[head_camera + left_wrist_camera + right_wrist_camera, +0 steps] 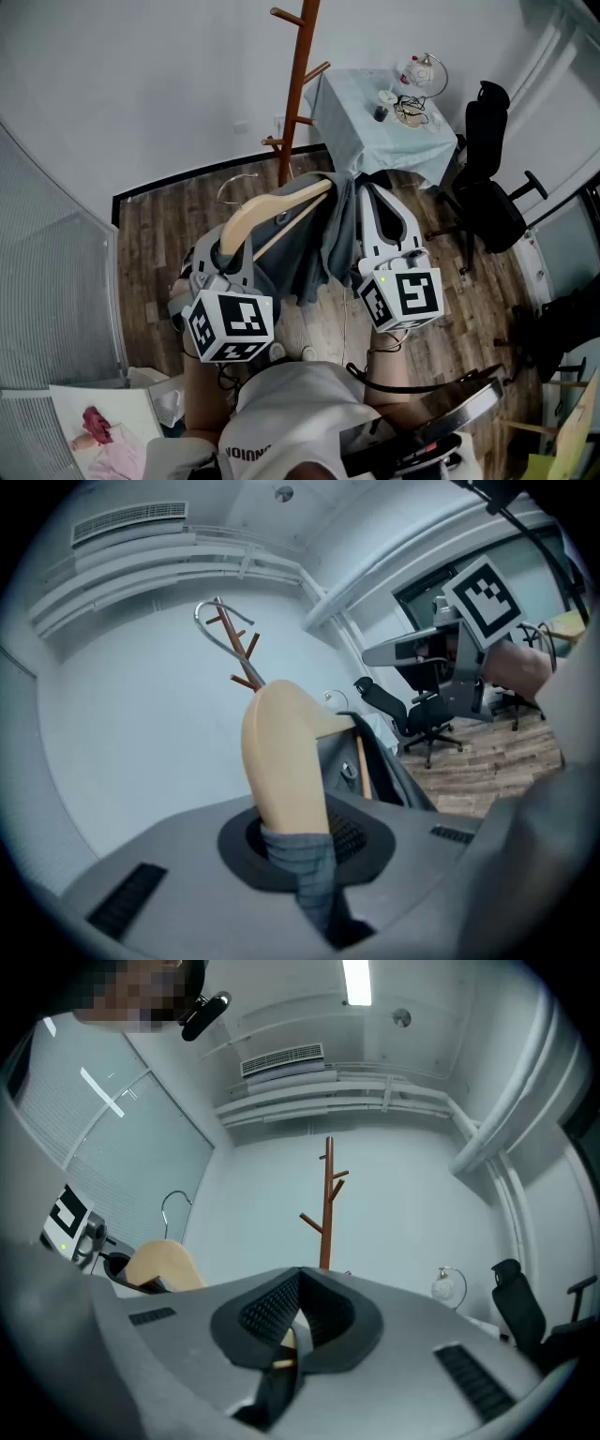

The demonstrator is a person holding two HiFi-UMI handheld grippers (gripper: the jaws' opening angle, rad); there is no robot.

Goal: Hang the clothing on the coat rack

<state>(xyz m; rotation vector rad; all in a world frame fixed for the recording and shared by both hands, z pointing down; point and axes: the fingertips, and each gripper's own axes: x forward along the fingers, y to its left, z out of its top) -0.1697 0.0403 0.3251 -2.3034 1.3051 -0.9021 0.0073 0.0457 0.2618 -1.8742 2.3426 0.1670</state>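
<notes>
A pale wooden hanger (274,210) with a metal hook (234,180) carries a dark grey garment (305,253) in front of me. My left gripper (225,247) is shut on the hanger's left end, grey fabric pinched with the wood (281,761). My right gripper (369,191) is shut on the hanger's right end, with dark cloth and a sliver of wood between its jaws (291,1335). The brown wooden coat rack (298,84) stands by the wall beyond, apart from the hanger. It also shows in both gripper views as the coat rack (326,1213) and the coat rack (246,658).
A table under a light blue cloth (356,122) with a lamp and small items stands right of the rack. A black office chair (487,192) is further right. A white box with pink cloth (98,431) sits at the lower left. The floor is wooden planks.
</notes>
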